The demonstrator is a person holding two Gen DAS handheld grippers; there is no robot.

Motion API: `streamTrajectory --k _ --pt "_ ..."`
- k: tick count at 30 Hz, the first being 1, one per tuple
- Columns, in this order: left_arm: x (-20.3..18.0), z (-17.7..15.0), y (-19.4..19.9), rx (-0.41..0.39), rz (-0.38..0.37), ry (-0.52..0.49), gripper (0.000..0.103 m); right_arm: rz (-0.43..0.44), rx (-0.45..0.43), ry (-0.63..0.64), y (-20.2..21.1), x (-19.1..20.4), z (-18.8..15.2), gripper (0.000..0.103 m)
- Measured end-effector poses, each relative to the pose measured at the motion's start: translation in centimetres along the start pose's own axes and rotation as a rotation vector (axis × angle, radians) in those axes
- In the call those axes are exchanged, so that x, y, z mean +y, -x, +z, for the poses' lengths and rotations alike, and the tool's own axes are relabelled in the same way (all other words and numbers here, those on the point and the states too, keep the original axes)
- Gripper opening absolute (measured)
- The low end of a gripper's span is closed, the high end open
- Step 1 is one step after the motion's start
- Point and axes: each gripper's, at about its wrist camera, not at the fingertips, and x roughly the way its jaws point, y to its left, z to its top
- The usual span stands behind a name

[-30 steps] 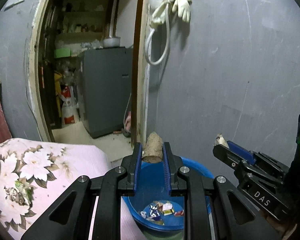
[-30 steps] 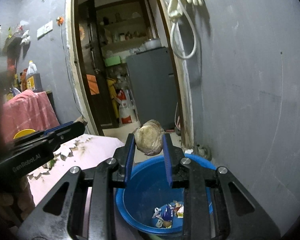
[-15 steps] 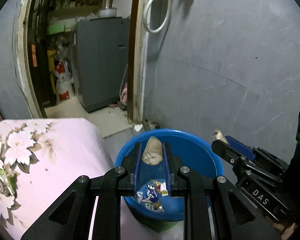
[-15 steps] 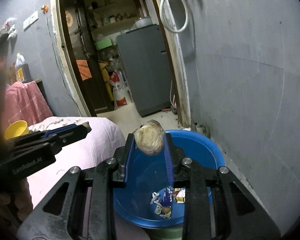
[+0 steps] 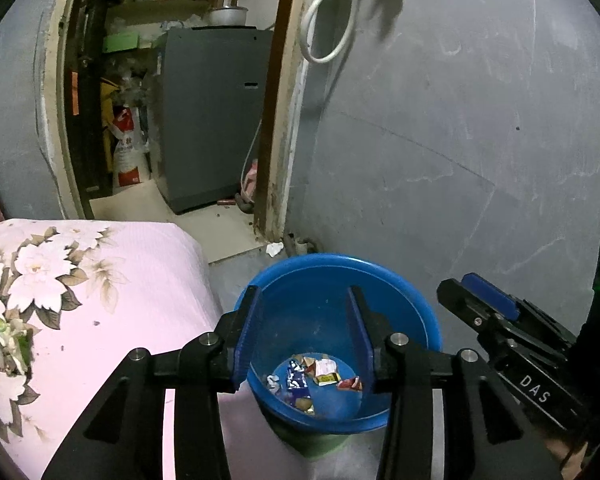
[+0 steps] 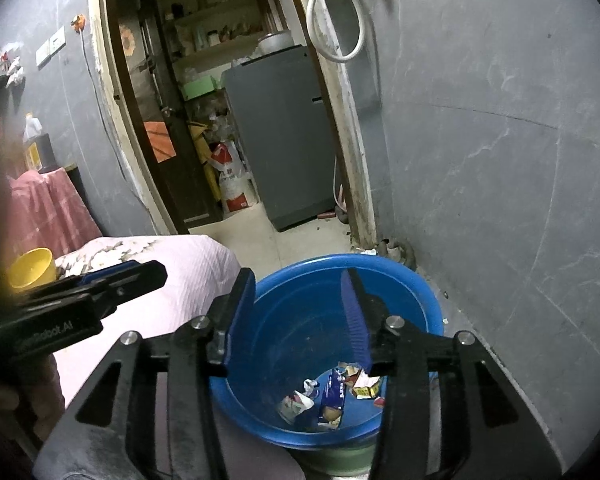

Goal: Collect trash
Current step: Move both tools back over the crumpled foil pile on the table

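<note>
- Left gripper [image 5: 304, 320] hangs over the blue basin [image 5: 384, 272], its blue-padded jaws apart and opening, with nothing between them — only the basin's inside shows through the gap.
- Right gripper [image 6: 300, 312] sits over the same basin [image 6: 404, 276] from the other side, jaws likewise apart and opening, empty; in the left wrist view it juts in from the right edge [image 5: 496, 316], while the left one enters the right wrist view at lower left [image 6: 112, 284].
- Trash [image 5: 312, 380] lies at the bottom of the basin: a heap of crumpled wrappers, among them a blue packet [image 6: 334, 392], white and yellow scraps and a brownish lump. The heap is seen below and between each pair of jaws.
- The basin rests on a green base [image 5: 316, 440], only partly seen, just beside a bed [image 5: 100, 300] covered in pink cloth printed with pale flowers.
- A yellow cup [image 6: 32, 266] stands at the far left of the bed in the right wrist view; a pink cloth [image 6: 48, 208] drapes something behind it.
- A scrap of white paper [image 5: 275, 248] lies on the floor beyond the basin, near the foot of the door frame [image 5: 276, 140].
- A grey wall [image 5: 460, 140] rises behind the basin — scuffed and bare.
- Through the doorway stand a grey cabinet-like appliance [image 5: 208, 120], a red-and-white sack [image 5: 128, 152] and cluttered shelves [image 6: 212, 32].
- A white hose loop [image 5: 332, 20] hangs high beside the frame.
</note>
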Motion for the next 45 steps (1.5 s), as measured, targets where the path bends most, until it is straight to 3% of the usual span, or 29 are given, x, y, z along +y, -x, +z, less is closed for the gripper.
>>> streamTrajectory --k 14,17,20,25,30,33,45 --pt "2.3 0.8 7.6 -0.123 0.042 0.026 0.043 0.022 -0.077 0.051 3.7 4.6 1.8 0.082" --pt "3.3 0.8 9.7 -0.158 0.063 0.039 0.046 0.03 -0.099 0.065 4.4 6.2 2.2 0.089" --pt "5.0 0.7 12.3 -0.199 0.095 0.06 0.055 0.035 -0.129 0.071 5.1 8.0 2.5 0.103" --pt "7.8 0.1 16.2 -0.258 0.159 0.101 0.075 0.042 -0.17 0.074 5.9 11.1 2.8 0.103" --pt "11.0 -1.0 20.0 -0.301 0.213 0.148 0.084 0.064 -0.207 0.086 6.5 14.7 2.8 0.103" --pt "12.4 -1.8 22.0 -0.319 0.257 0.163 0.095 0.097 -0.216 0.1 6.8 16.8 2.7 0.103" --pt "16.6 -6.0 28.5 -0.388 0.436 0.207 0.098 0.24 -0.275 0.215 8.1 25.2 0.9 0.103"
